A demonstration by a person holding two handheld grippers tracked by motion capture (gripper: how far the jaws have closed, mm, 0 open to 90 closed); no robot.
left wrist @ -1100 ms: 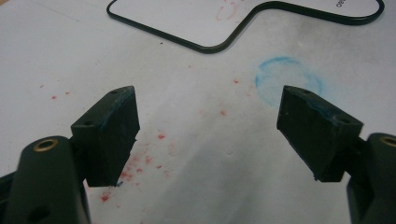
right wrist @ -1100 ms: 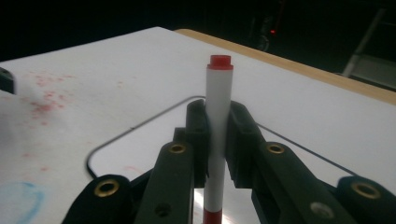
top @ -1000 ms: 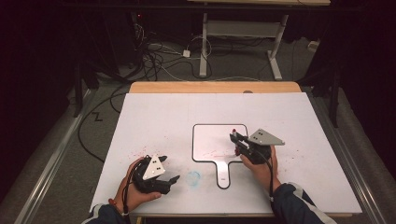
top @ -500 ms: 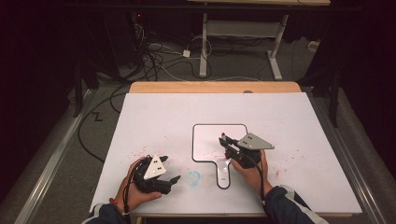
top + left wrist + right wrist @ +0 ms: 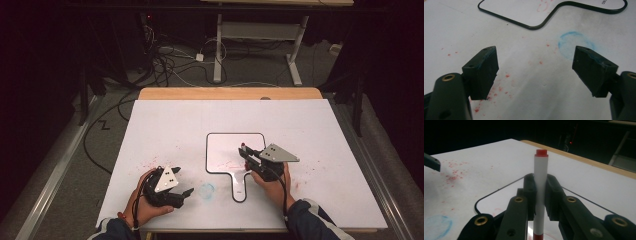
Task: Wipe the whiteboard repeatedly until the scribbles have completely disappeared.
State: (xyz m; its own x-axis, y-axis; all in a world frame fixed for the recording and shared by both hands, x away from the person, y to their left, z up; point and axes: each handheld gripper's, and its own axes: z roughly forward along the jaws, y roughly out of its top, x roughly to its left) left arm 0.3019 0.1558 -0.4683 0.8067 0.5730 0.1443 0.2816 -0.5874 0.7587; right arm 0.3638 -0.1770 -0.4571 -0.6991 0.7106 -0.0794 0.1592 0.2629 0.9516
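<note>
Shifted inward since the earlier frame, the right gripper (image 5: pixel 248 156) now hangs over the lower right part of the whiteboard (image 5: pixel 225 145), jaws clamped on a red-capped marker (image 5: pixel 540 192) held upright. Nearest the person, left of the whiteboard's handle, the left gripper (image 5: pixel 186 195) rests on the table (image 5: pixel 170 120), jaws spread wide and empty. A blue smudge (image 5: pixel 574 43) lies between it and the handle. Faint red strokes (image 5: pixel 229 165) mark the whiteboard; the cap appears on, so writing is judged not yet begun.
</note>
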